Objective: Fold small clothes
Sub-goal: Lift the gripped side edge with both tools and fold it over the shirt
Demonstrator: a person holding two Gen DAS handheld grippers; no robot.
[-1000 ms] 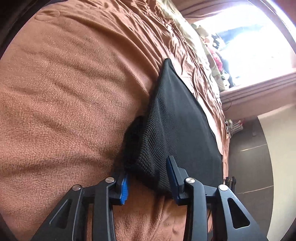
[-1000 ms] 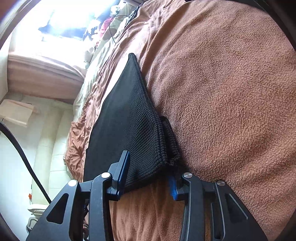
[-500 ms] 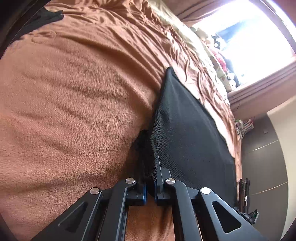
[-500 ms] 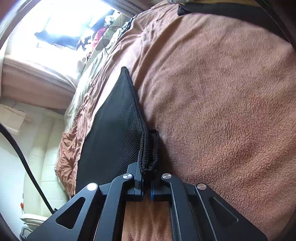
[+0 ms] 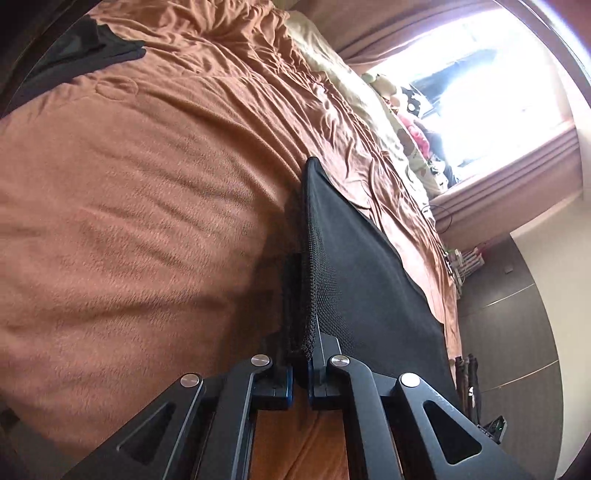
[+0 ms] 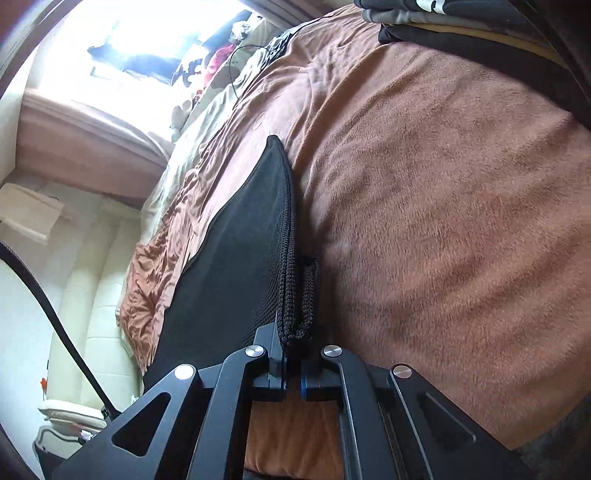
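The left gripper (image 5: 301,373) has its jaws pressed together on the near corner of a black knitted garment (image 5: 354,280), the ribbed hem bunched between the blue-edged pads. The right gripper (image 6: 292,363) pinches the garment (image 6: 236,266) in the same way at its other near corner, jaws nearly touching with the folded edge caught between them. From each pair of jaws the cloth runs straight ahead as a taut dark sheet, narrowing to a far corner that meets the brown fleece blanket (image 5: 129,229).

Ahead of the left jaws and off to their left, the blanket lies open and wrinkled, with a dark piece of clothing (image 5: 88,51) at its far corner. To their right, past the garment's edge, the bed drops away to a dark floor (image 5: 517,314). Further ahead a bright window (image 5: 491,92) sits above a heap of pale bedding and soft toys (image 5: 406,125).

In the right wrist view, a black cable (image 6: 55,325) crosses the space left of the jaws in front of a cream wall (image 6: 85,295), and more dark clothing (image 6: 461,26) lies far ahead to the right
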